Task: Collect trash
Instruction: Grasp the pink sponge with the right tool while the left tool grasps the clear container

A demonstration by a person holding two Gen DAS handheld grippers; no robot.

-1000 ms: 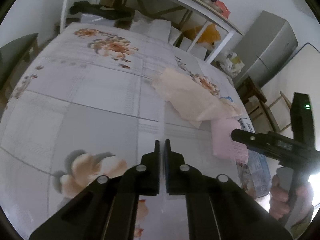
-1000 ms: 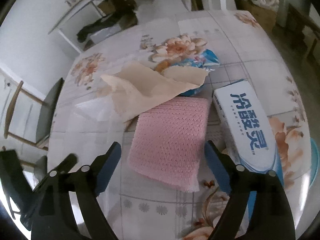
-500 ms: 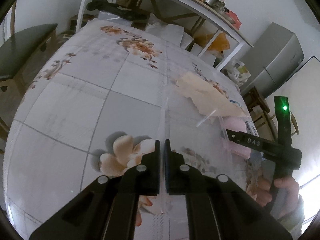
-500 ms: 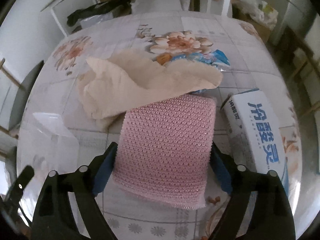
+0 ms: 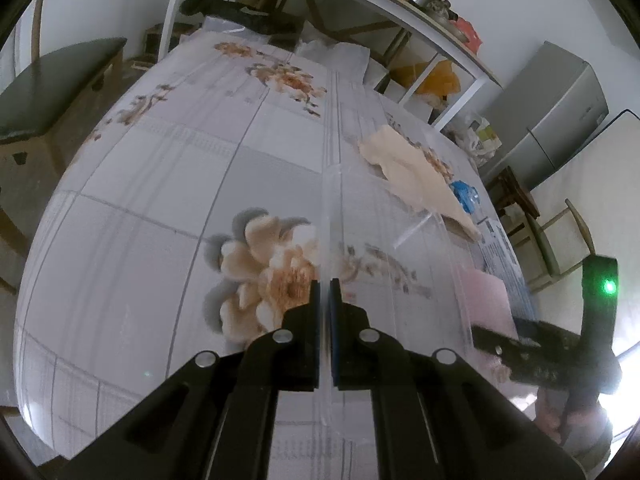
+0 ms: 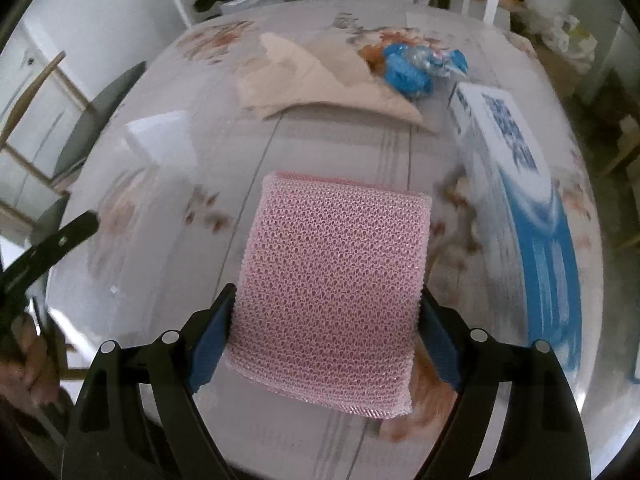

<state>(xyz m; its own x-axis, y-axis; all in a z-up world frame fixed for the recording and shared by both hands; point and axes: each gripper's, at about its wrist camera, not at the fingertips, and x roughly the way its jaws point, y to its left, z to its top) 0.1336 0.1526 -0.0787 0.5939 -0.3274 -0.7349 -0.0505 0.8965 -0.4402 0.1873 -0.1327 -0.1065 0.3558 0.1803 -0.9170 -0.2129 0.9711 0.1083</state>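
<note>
My right gripper [image 6: 326, 320] is shut on a pink foam mesh pad [image 6: 332, 280] and holds it lifted above the floral tablecloth [image 6: 320, 152]. The pad also shows in the left wrist view [image 5: 486, 300]. My left gripper [image 5: 325, 292] is shut on the edge of a clear plastic box [image 5: 384, 240], seen from the right wrist as a transparent box [image 6: 156, 140]. A beige crumpled paper [image 6: 320, 80], a blue plastic wrapper [image 6: 420, 68] and a blue-white carton [image 6: 516, 184] lie farther back on the table.
A dark chair [image 5: 52, 80] stands left of the table. White shelving [image 5: 360, 12] and a grey cabinet [image 5: 548, 112] lie behind. A wooden chair [image 5: 560, 236] stands at the right.
My right gripper has closed on the pink pad and lifted it back toward the near edge. My left gripper has drawn back with the clear box.
</note>
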